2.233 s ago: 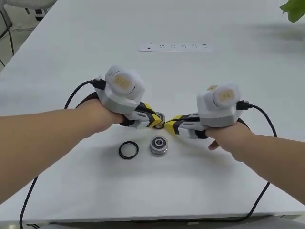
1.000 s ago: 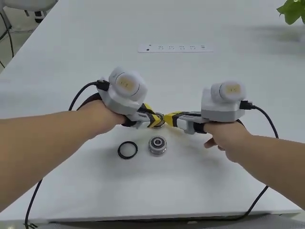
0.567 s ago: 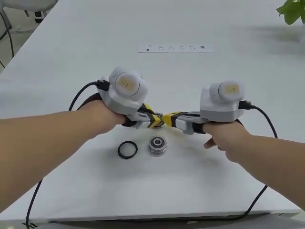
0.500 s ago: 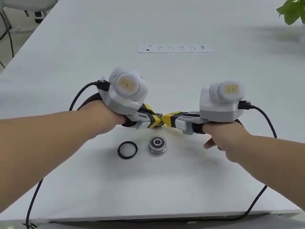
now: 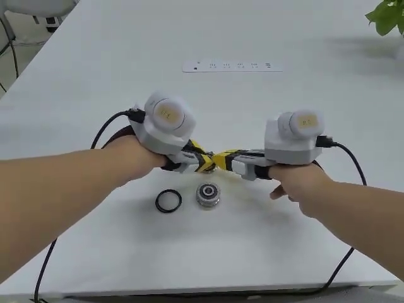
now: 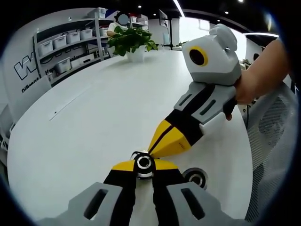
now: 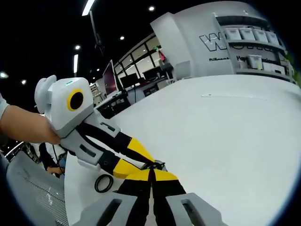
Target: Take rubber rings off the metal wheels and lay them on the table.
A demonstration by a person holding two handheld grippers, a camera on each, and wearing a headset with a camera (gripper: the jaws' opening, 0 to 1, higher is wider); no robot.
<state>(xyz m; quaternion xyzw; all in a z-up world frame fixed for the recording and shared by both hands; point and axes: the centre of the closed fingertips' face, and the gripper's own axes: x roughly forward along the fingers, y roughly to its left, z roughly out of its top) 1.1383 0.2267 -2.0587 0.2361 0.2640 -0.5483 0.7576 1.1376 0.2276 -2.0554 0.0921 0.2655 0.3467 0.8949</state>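
The held wheel (image 6: 143,163), small, round, shiny metal, sits mid-frame in the head view, just above the worktop (image 5: 221,252), clamped between the left gripper's (image 5: 203,161) yellow fingers. The right gripper (image 5: 221,158) meets it from the right, fingers together at the wheel's edge; whether they pinch rubber is too small to tell. Just below lie a second wheel (image 5: 208,194) and, left of it and apart, a loose black rubber ring (image 5: 168,201). The smooth white worktop lies open all round, its near edge along the frame's bottom. A black cable (image 5: 110,118) trails left; a power strip (image 5: 230,66) lies well up the frame, a plant (image 5: 386,16) at upper right
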